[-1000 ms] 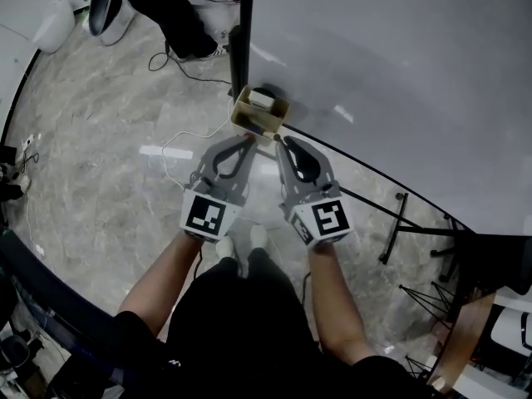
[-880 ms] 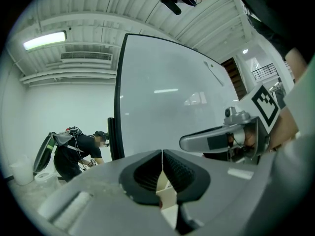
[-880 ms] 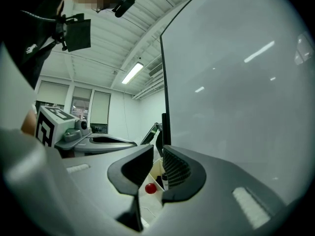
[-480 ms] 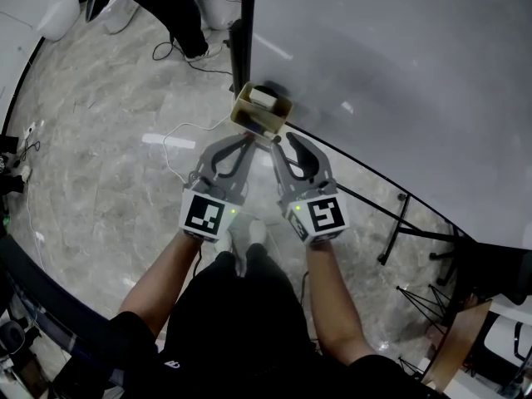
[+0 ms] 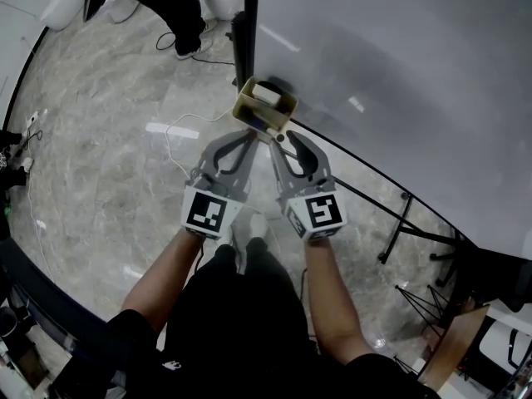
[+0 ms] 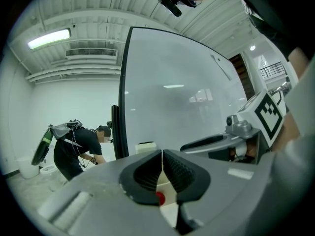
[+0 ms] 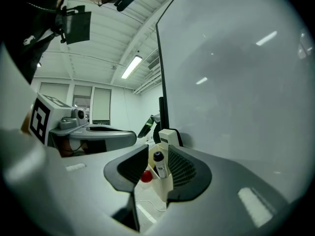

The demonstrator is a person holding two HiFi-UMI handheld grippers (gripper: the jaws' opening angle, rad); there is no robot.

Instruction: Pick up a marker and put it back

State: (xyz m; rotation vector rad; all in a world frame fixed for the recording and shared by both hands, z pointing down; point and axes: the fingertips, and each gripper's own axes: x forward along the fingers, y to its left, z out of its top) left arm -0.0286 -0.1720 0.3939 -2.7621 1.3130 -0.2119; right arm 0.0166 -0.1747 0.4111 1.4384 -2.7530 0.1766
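The person is holding both tools level in front of a whiteboard [image 5: 399, 73], close side by side. The right hand-held gripper [image 5: 283, 140] is standing with its jaws wide apart, and they have just been opening. In the right gripper view, a black-capped marker [image 7: 158, 163] is showing between them, but neither pad is pressing on it. The marker is standing upright in a cream holder [image 7: 165, 183] fixed at the whiteboard's lower edge. A red-capped marker [image 7: 146, 176] is sitting lower in the same holder, just to its left. A pale block, possibly an eraser [image 7: 167, 136], is lying at the holder's far end.

The left hand-held gripper [image 6: 162, 156] is keeping its jaws pressed together with nothing between them. In the left gripper view, the red cap is peeking out just below the closed pads.

In the head view, both sets of fingertips are pointing at the near end of the holder, just beside it. A white cable [image 5: 179, 140] is trailing across the marble floor [image 5: 100, 165] below. A person in black [image 6: 74, 146] is bending over in the background.
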